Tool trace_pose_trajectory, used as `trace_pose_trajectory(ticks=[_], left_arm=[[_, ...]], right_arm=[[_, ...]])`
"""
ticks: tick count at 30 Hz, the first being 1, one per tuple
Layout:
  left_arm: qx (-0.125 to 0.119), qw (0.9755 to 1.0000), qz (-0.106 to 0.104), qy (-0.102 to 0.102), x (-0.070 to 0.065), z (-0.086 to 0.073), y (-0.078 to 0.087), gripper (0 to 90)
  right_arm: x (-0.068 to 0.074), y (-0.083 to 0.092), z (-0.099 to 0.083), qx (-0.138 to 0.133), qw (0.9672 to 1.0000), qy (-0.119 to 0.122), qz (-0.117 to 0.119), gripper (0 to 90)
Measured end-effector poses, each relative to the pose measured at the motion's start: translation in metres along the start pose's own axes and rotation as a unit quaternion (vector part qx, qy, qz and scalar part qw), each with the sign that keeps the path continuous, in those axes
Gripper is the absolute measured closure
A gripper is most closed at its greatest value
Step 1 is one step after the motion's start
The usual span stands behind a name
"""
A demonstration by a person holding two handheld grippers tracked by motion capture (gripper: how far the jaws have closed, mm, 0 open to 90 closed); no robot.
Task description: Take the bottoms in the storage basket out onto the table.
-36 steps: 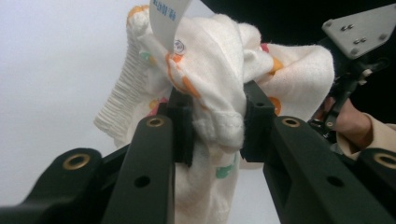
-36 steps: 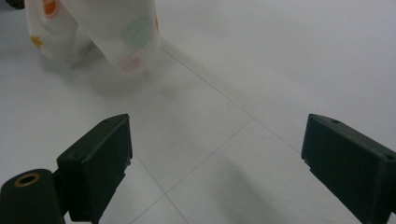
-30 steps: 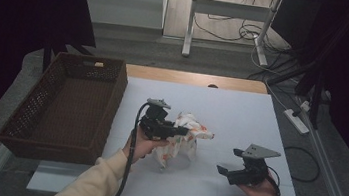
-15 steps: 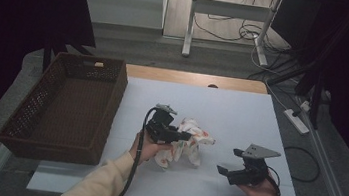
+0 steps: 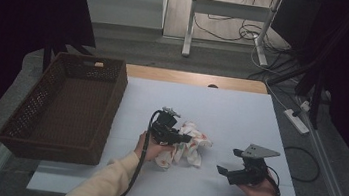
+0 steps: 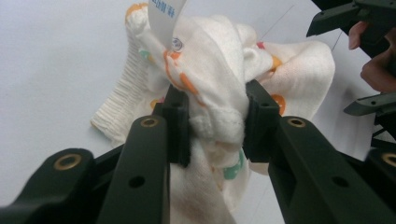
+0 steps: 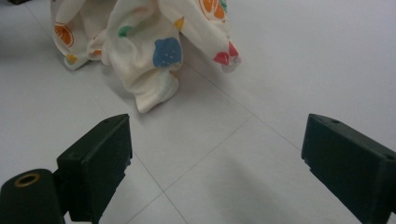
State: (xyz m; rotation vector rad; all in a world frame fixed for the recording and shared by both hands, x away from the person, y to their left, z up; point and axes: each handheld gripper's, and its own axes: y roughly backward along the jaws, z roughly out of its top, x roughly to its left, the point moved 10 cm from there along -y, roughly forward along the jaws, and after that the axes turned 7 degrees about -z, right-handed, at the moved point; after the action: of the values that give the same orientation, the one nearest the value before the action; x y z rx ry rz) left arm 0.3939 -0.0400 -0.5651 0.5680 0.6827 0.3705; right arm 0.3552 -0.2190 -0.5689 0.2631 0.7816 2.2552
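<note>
Printed cloth (image 5: 190, 148), white with orange, blue, green and red motifs, lies crumpled on the white worktop (image 5: 240, 116), near the middle of its near half. It sits to the right of a dark wicker basket (image 5: 68, 105) that stands on the left edge of the worktop, well apart from the cloth.

Left gripper (image 5: 177, 137) is at the cloth's left side, held in the person's left hand (image 5: 153, 148), with a cream sleeve (image 5: 101, 187) coming in from the bottom of the high view. In the left gripper view, the left gripper (image 6: 212, 123) has a bunched fold of the cloth (image 6: 219, 93) between its two black pads, and both pads press against the fabric: it is grasping the cloth. Its jaws have just been opening slightly, with the cloth between them. A white label (image 6: 166, 16) with blue print hangs from the top of the bundle. A ribbed cuff of the cloth (image 6: 123, 100) rests on the worktop to the left of the jaws.

Right gripper (image 5: 226, 174) rests low over the worktop to the right of the cloth, apart from it, held in the person's right hand (image 5: 261, 192). In the right gripper view, the right gripper (image 7: 215, 154) has its jaws spread wide over bare worktop (image 7: 289, 70), with nothing between them: it is released. The cloth (image 7: 144, 42) lies beyond the jaws, toward the upper left of that view, its lowest fold short of the left jaw.
</note>
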Motion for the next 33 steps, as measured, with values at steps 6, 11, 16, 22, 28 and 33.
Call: trace_pose_trajectory(ticks=[6, 11, 16, 22, 28, 33], left_arm=[[0.003, 1.0, -0.001, -0.006, -0.001, 0.0, -0.001, 64.7], [0.003, 0.9999, 0.0, -0.01, -0.002, 0.0, 0.001, 63.5], [0.002, 0.9998, 0.012, -0.017, -0.002, 0.0, 0.003, 48.0], [-0.023, 0.9982, 0.046, -0.032, -0.005, 0.003, 0.019, 19.3], [-0.04, 0.9964, 0.058, -0.047, -0.008, 0.0, 0.04, 18.3], [-0.05, 0.9962, 0.057, -0.044, -0.007, -0.009, 0.057, 19.3]], right_arm=[[0.0, 0.0, 0.0, -0.001, 1.0, -0.002, 0.001, 9.0], [-0.001, 0.0, 0.0, -0.001, 1.0, -0.004, 0.001, 9.0], [0.0, -0.001, -0.001, 0.001, 1.0, -0.004, 0.001, 9.0], [-0.001, 0.0, -0.001, 0.0, 1.0, -0.005, -0.002, 9.0], [-0.001, 0.002, -0.002, -0.001, 1.0, -0.006, -0.002, 9.0], [0.0, 0.003, -0.003, -0.003, 1.0, -0.007, -0.003, 9.0]])
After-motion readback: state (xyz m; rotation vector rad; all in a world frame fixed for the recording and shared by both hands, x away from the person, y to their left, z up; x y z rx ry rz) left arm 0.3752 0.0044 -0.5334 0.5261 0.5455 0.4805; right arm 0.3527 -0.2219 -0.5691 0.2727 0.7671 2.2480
